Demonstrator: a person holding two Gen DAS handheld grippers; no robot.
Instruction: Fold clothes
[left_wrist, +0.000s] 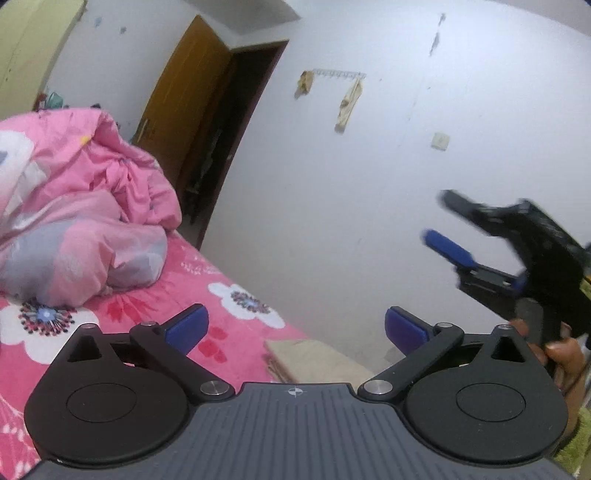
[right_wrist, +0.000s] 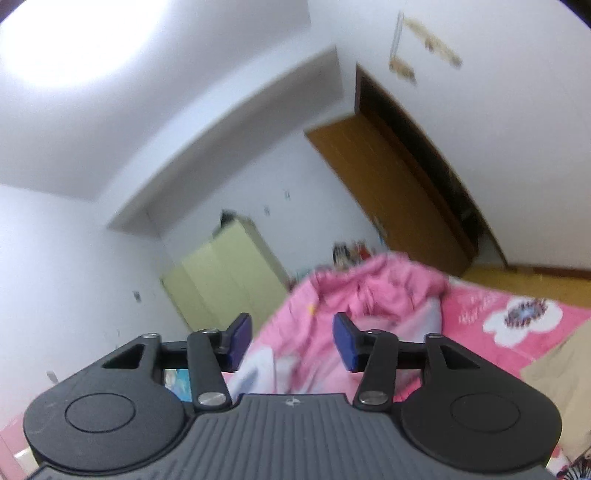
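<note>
A: What is seen largest in both views?

B: A bed (left_wrist: 229, 325) covered by a pink flowered sheet is seen, and a crumpled pink quilt (left_wrist: 85, 206) is heaped on it toward the far end. A brown door (left_wrist: 184, 110) is stood open in the white wall behind, and a pale green wardrobe (right_wrist: 225, 277) is seen from the right wrist view.

A: Where is the clothing placed?

B: A beige folded garment (left_wrist: 314, 360) is laid flat on the sheet at the near edge of the bed, just beyond the left gripper (left_wrist: 295, 328). In the right wrist view it is seen at the right edge, beside the flower print.

A: How are the jaws held?

B: The left gripper's blue pads are spread wide, and nothing is held between them. The right gripper (right_wrist: 291, 341) is also parted, with only the quilt seen far behind the gap. From the left wrist view it is shown raised in front of the wall, blurred, and gripped by a hand (left_wrist: 554, 354).

A: Anything smaller?

B: Two pale cloths (left_wrist: 349, 103) are hung from a hook rail on the wall.
</note>
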